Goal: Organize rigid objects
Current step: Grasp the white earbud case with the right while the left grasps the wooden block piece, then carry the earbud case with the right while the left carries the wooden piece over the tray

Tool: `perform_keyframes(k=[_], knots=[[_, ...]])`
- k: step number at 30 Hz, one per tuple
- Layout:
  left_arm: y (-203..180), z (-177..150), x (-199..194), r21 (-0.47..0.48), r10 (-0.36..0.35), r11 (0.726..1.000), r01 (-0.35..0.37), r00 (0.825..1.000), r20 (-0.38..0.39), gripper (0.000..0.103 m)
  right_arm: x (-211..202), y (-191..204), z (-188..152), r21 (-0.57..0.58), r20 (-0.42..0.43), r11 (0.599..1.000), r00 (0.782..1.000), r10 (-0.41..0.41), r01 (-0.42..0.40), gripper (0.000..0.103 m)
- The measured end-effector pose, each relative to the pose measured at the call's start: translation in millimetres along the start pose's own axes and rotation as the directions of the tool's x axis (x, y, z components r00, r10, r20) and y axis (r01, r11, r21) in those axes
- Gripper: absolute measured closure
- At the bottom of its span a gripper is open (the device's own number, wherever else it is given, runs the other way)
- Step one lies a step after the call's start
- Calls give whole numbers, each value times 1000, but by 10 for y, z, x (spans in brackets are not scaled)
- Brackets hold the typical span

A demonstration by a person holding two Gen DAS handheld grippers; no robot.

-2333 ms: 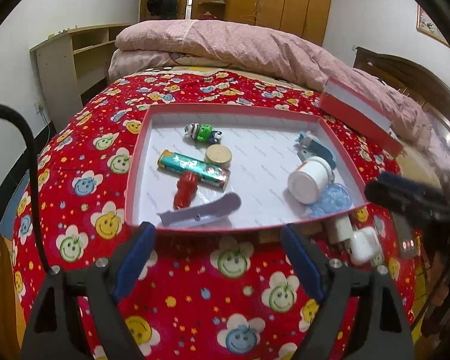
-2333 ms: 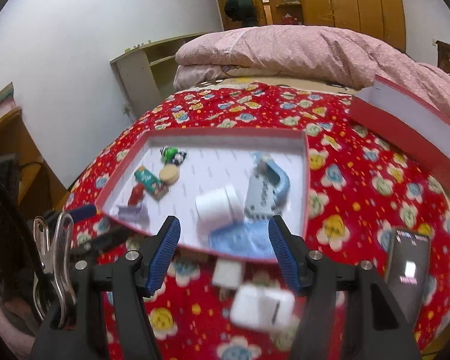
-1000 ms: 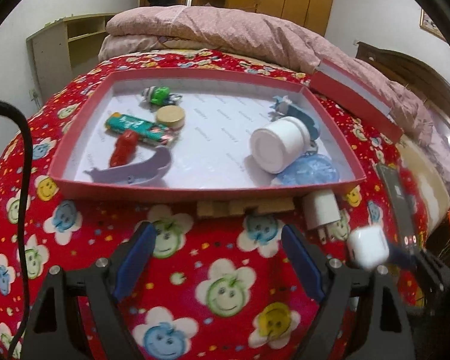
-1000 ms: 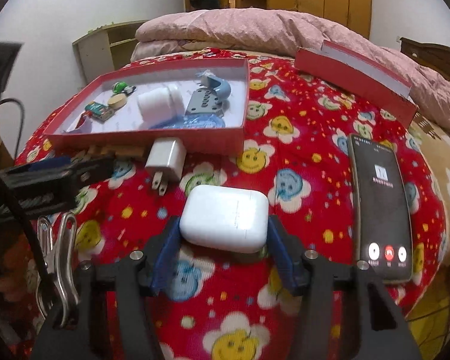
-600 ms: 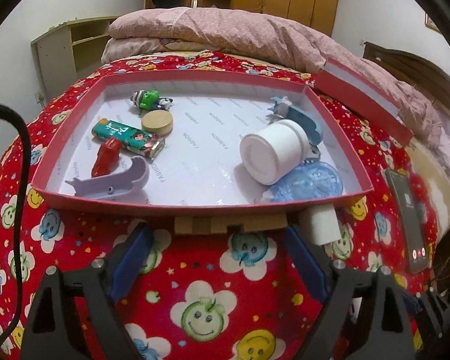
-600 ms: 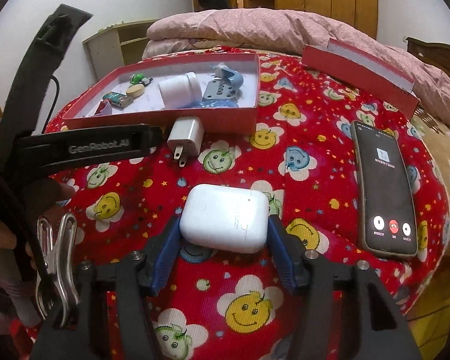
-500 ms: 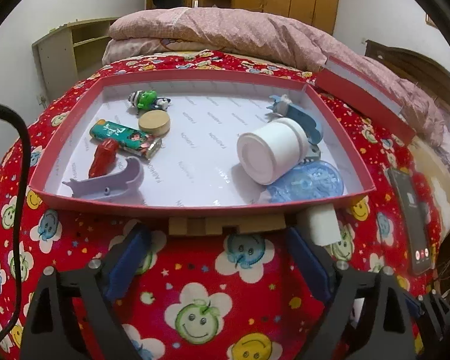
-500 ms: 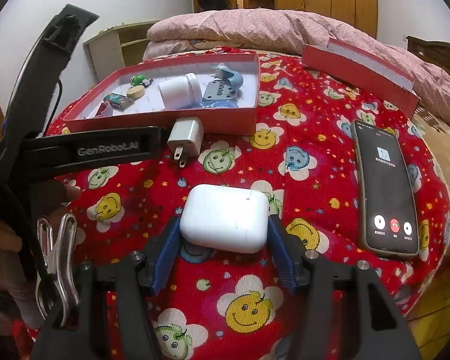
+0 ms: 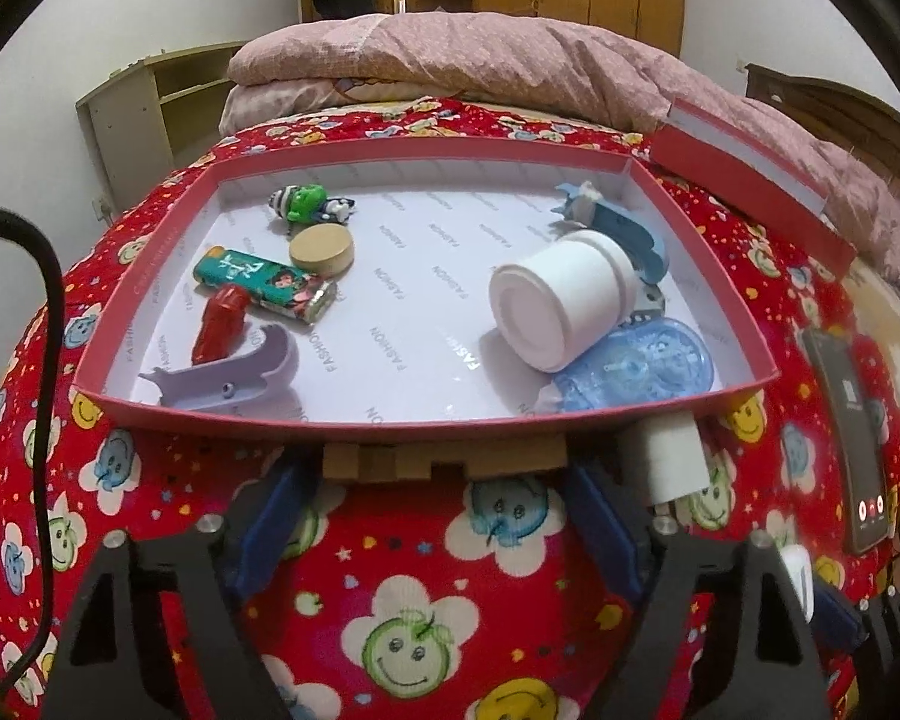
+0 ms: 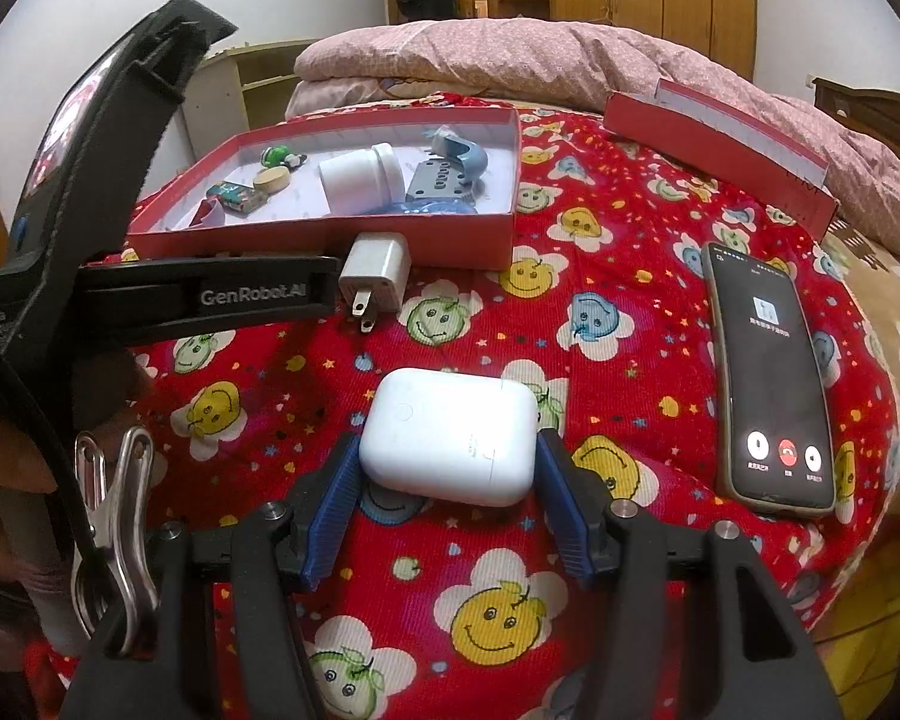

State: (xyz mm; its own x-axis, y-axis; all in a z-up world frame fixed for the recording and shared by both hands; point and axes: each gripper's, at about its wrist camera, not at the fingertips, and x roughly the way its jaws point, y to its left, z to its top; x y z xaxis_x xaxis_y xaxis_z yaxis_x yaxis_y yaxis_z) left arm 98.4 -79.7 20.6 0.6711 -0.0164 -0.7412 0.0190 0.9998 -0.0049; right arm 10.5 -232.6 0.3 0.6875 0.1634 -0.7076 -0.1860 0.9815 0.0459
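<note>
Right gripper: clamped on the white earbud case, both blue pads pressed to its sides. The case sits at centre frame in the right wrist view, raised just off the red smiley-face bedspread.
Change, right side: a couple of seconds ago the case lay loose on the bedspread below the box with the jaws wide of it. It has been gripped for the last second and the hold has not shifted.
Left gripper: jaws closing, at lower centre of the left wrist view. Between the blue pads lies a tan wooden block piece, tucked against the near wall of the red box. Contact with the block cannot be confirmed.
Change, left side: this gripper has advanced on the box edge; the block piece, earlier well ahead of the fingertips, now lies level with them.
Box contents: white jar, blue tape dispenser, green lighter, red toy car, wooden disc, lilac whale-shaped piece.
Still outside: white charger plug, just beside the box's near wall. A phone lies at right.
Assessment: one item secured, a second being taken. Both probably go into the box next; the plug would remain.
</note>
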Motion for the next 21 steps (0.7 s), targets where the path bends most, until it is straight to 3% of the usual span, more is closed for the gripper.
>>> perform_keyframes(k=[21], knots=[[453,-186,-273,1,-18,1000,18,1000,-23,23,-4,37,-1,-19,-4,999,1000,-28,28,43]])
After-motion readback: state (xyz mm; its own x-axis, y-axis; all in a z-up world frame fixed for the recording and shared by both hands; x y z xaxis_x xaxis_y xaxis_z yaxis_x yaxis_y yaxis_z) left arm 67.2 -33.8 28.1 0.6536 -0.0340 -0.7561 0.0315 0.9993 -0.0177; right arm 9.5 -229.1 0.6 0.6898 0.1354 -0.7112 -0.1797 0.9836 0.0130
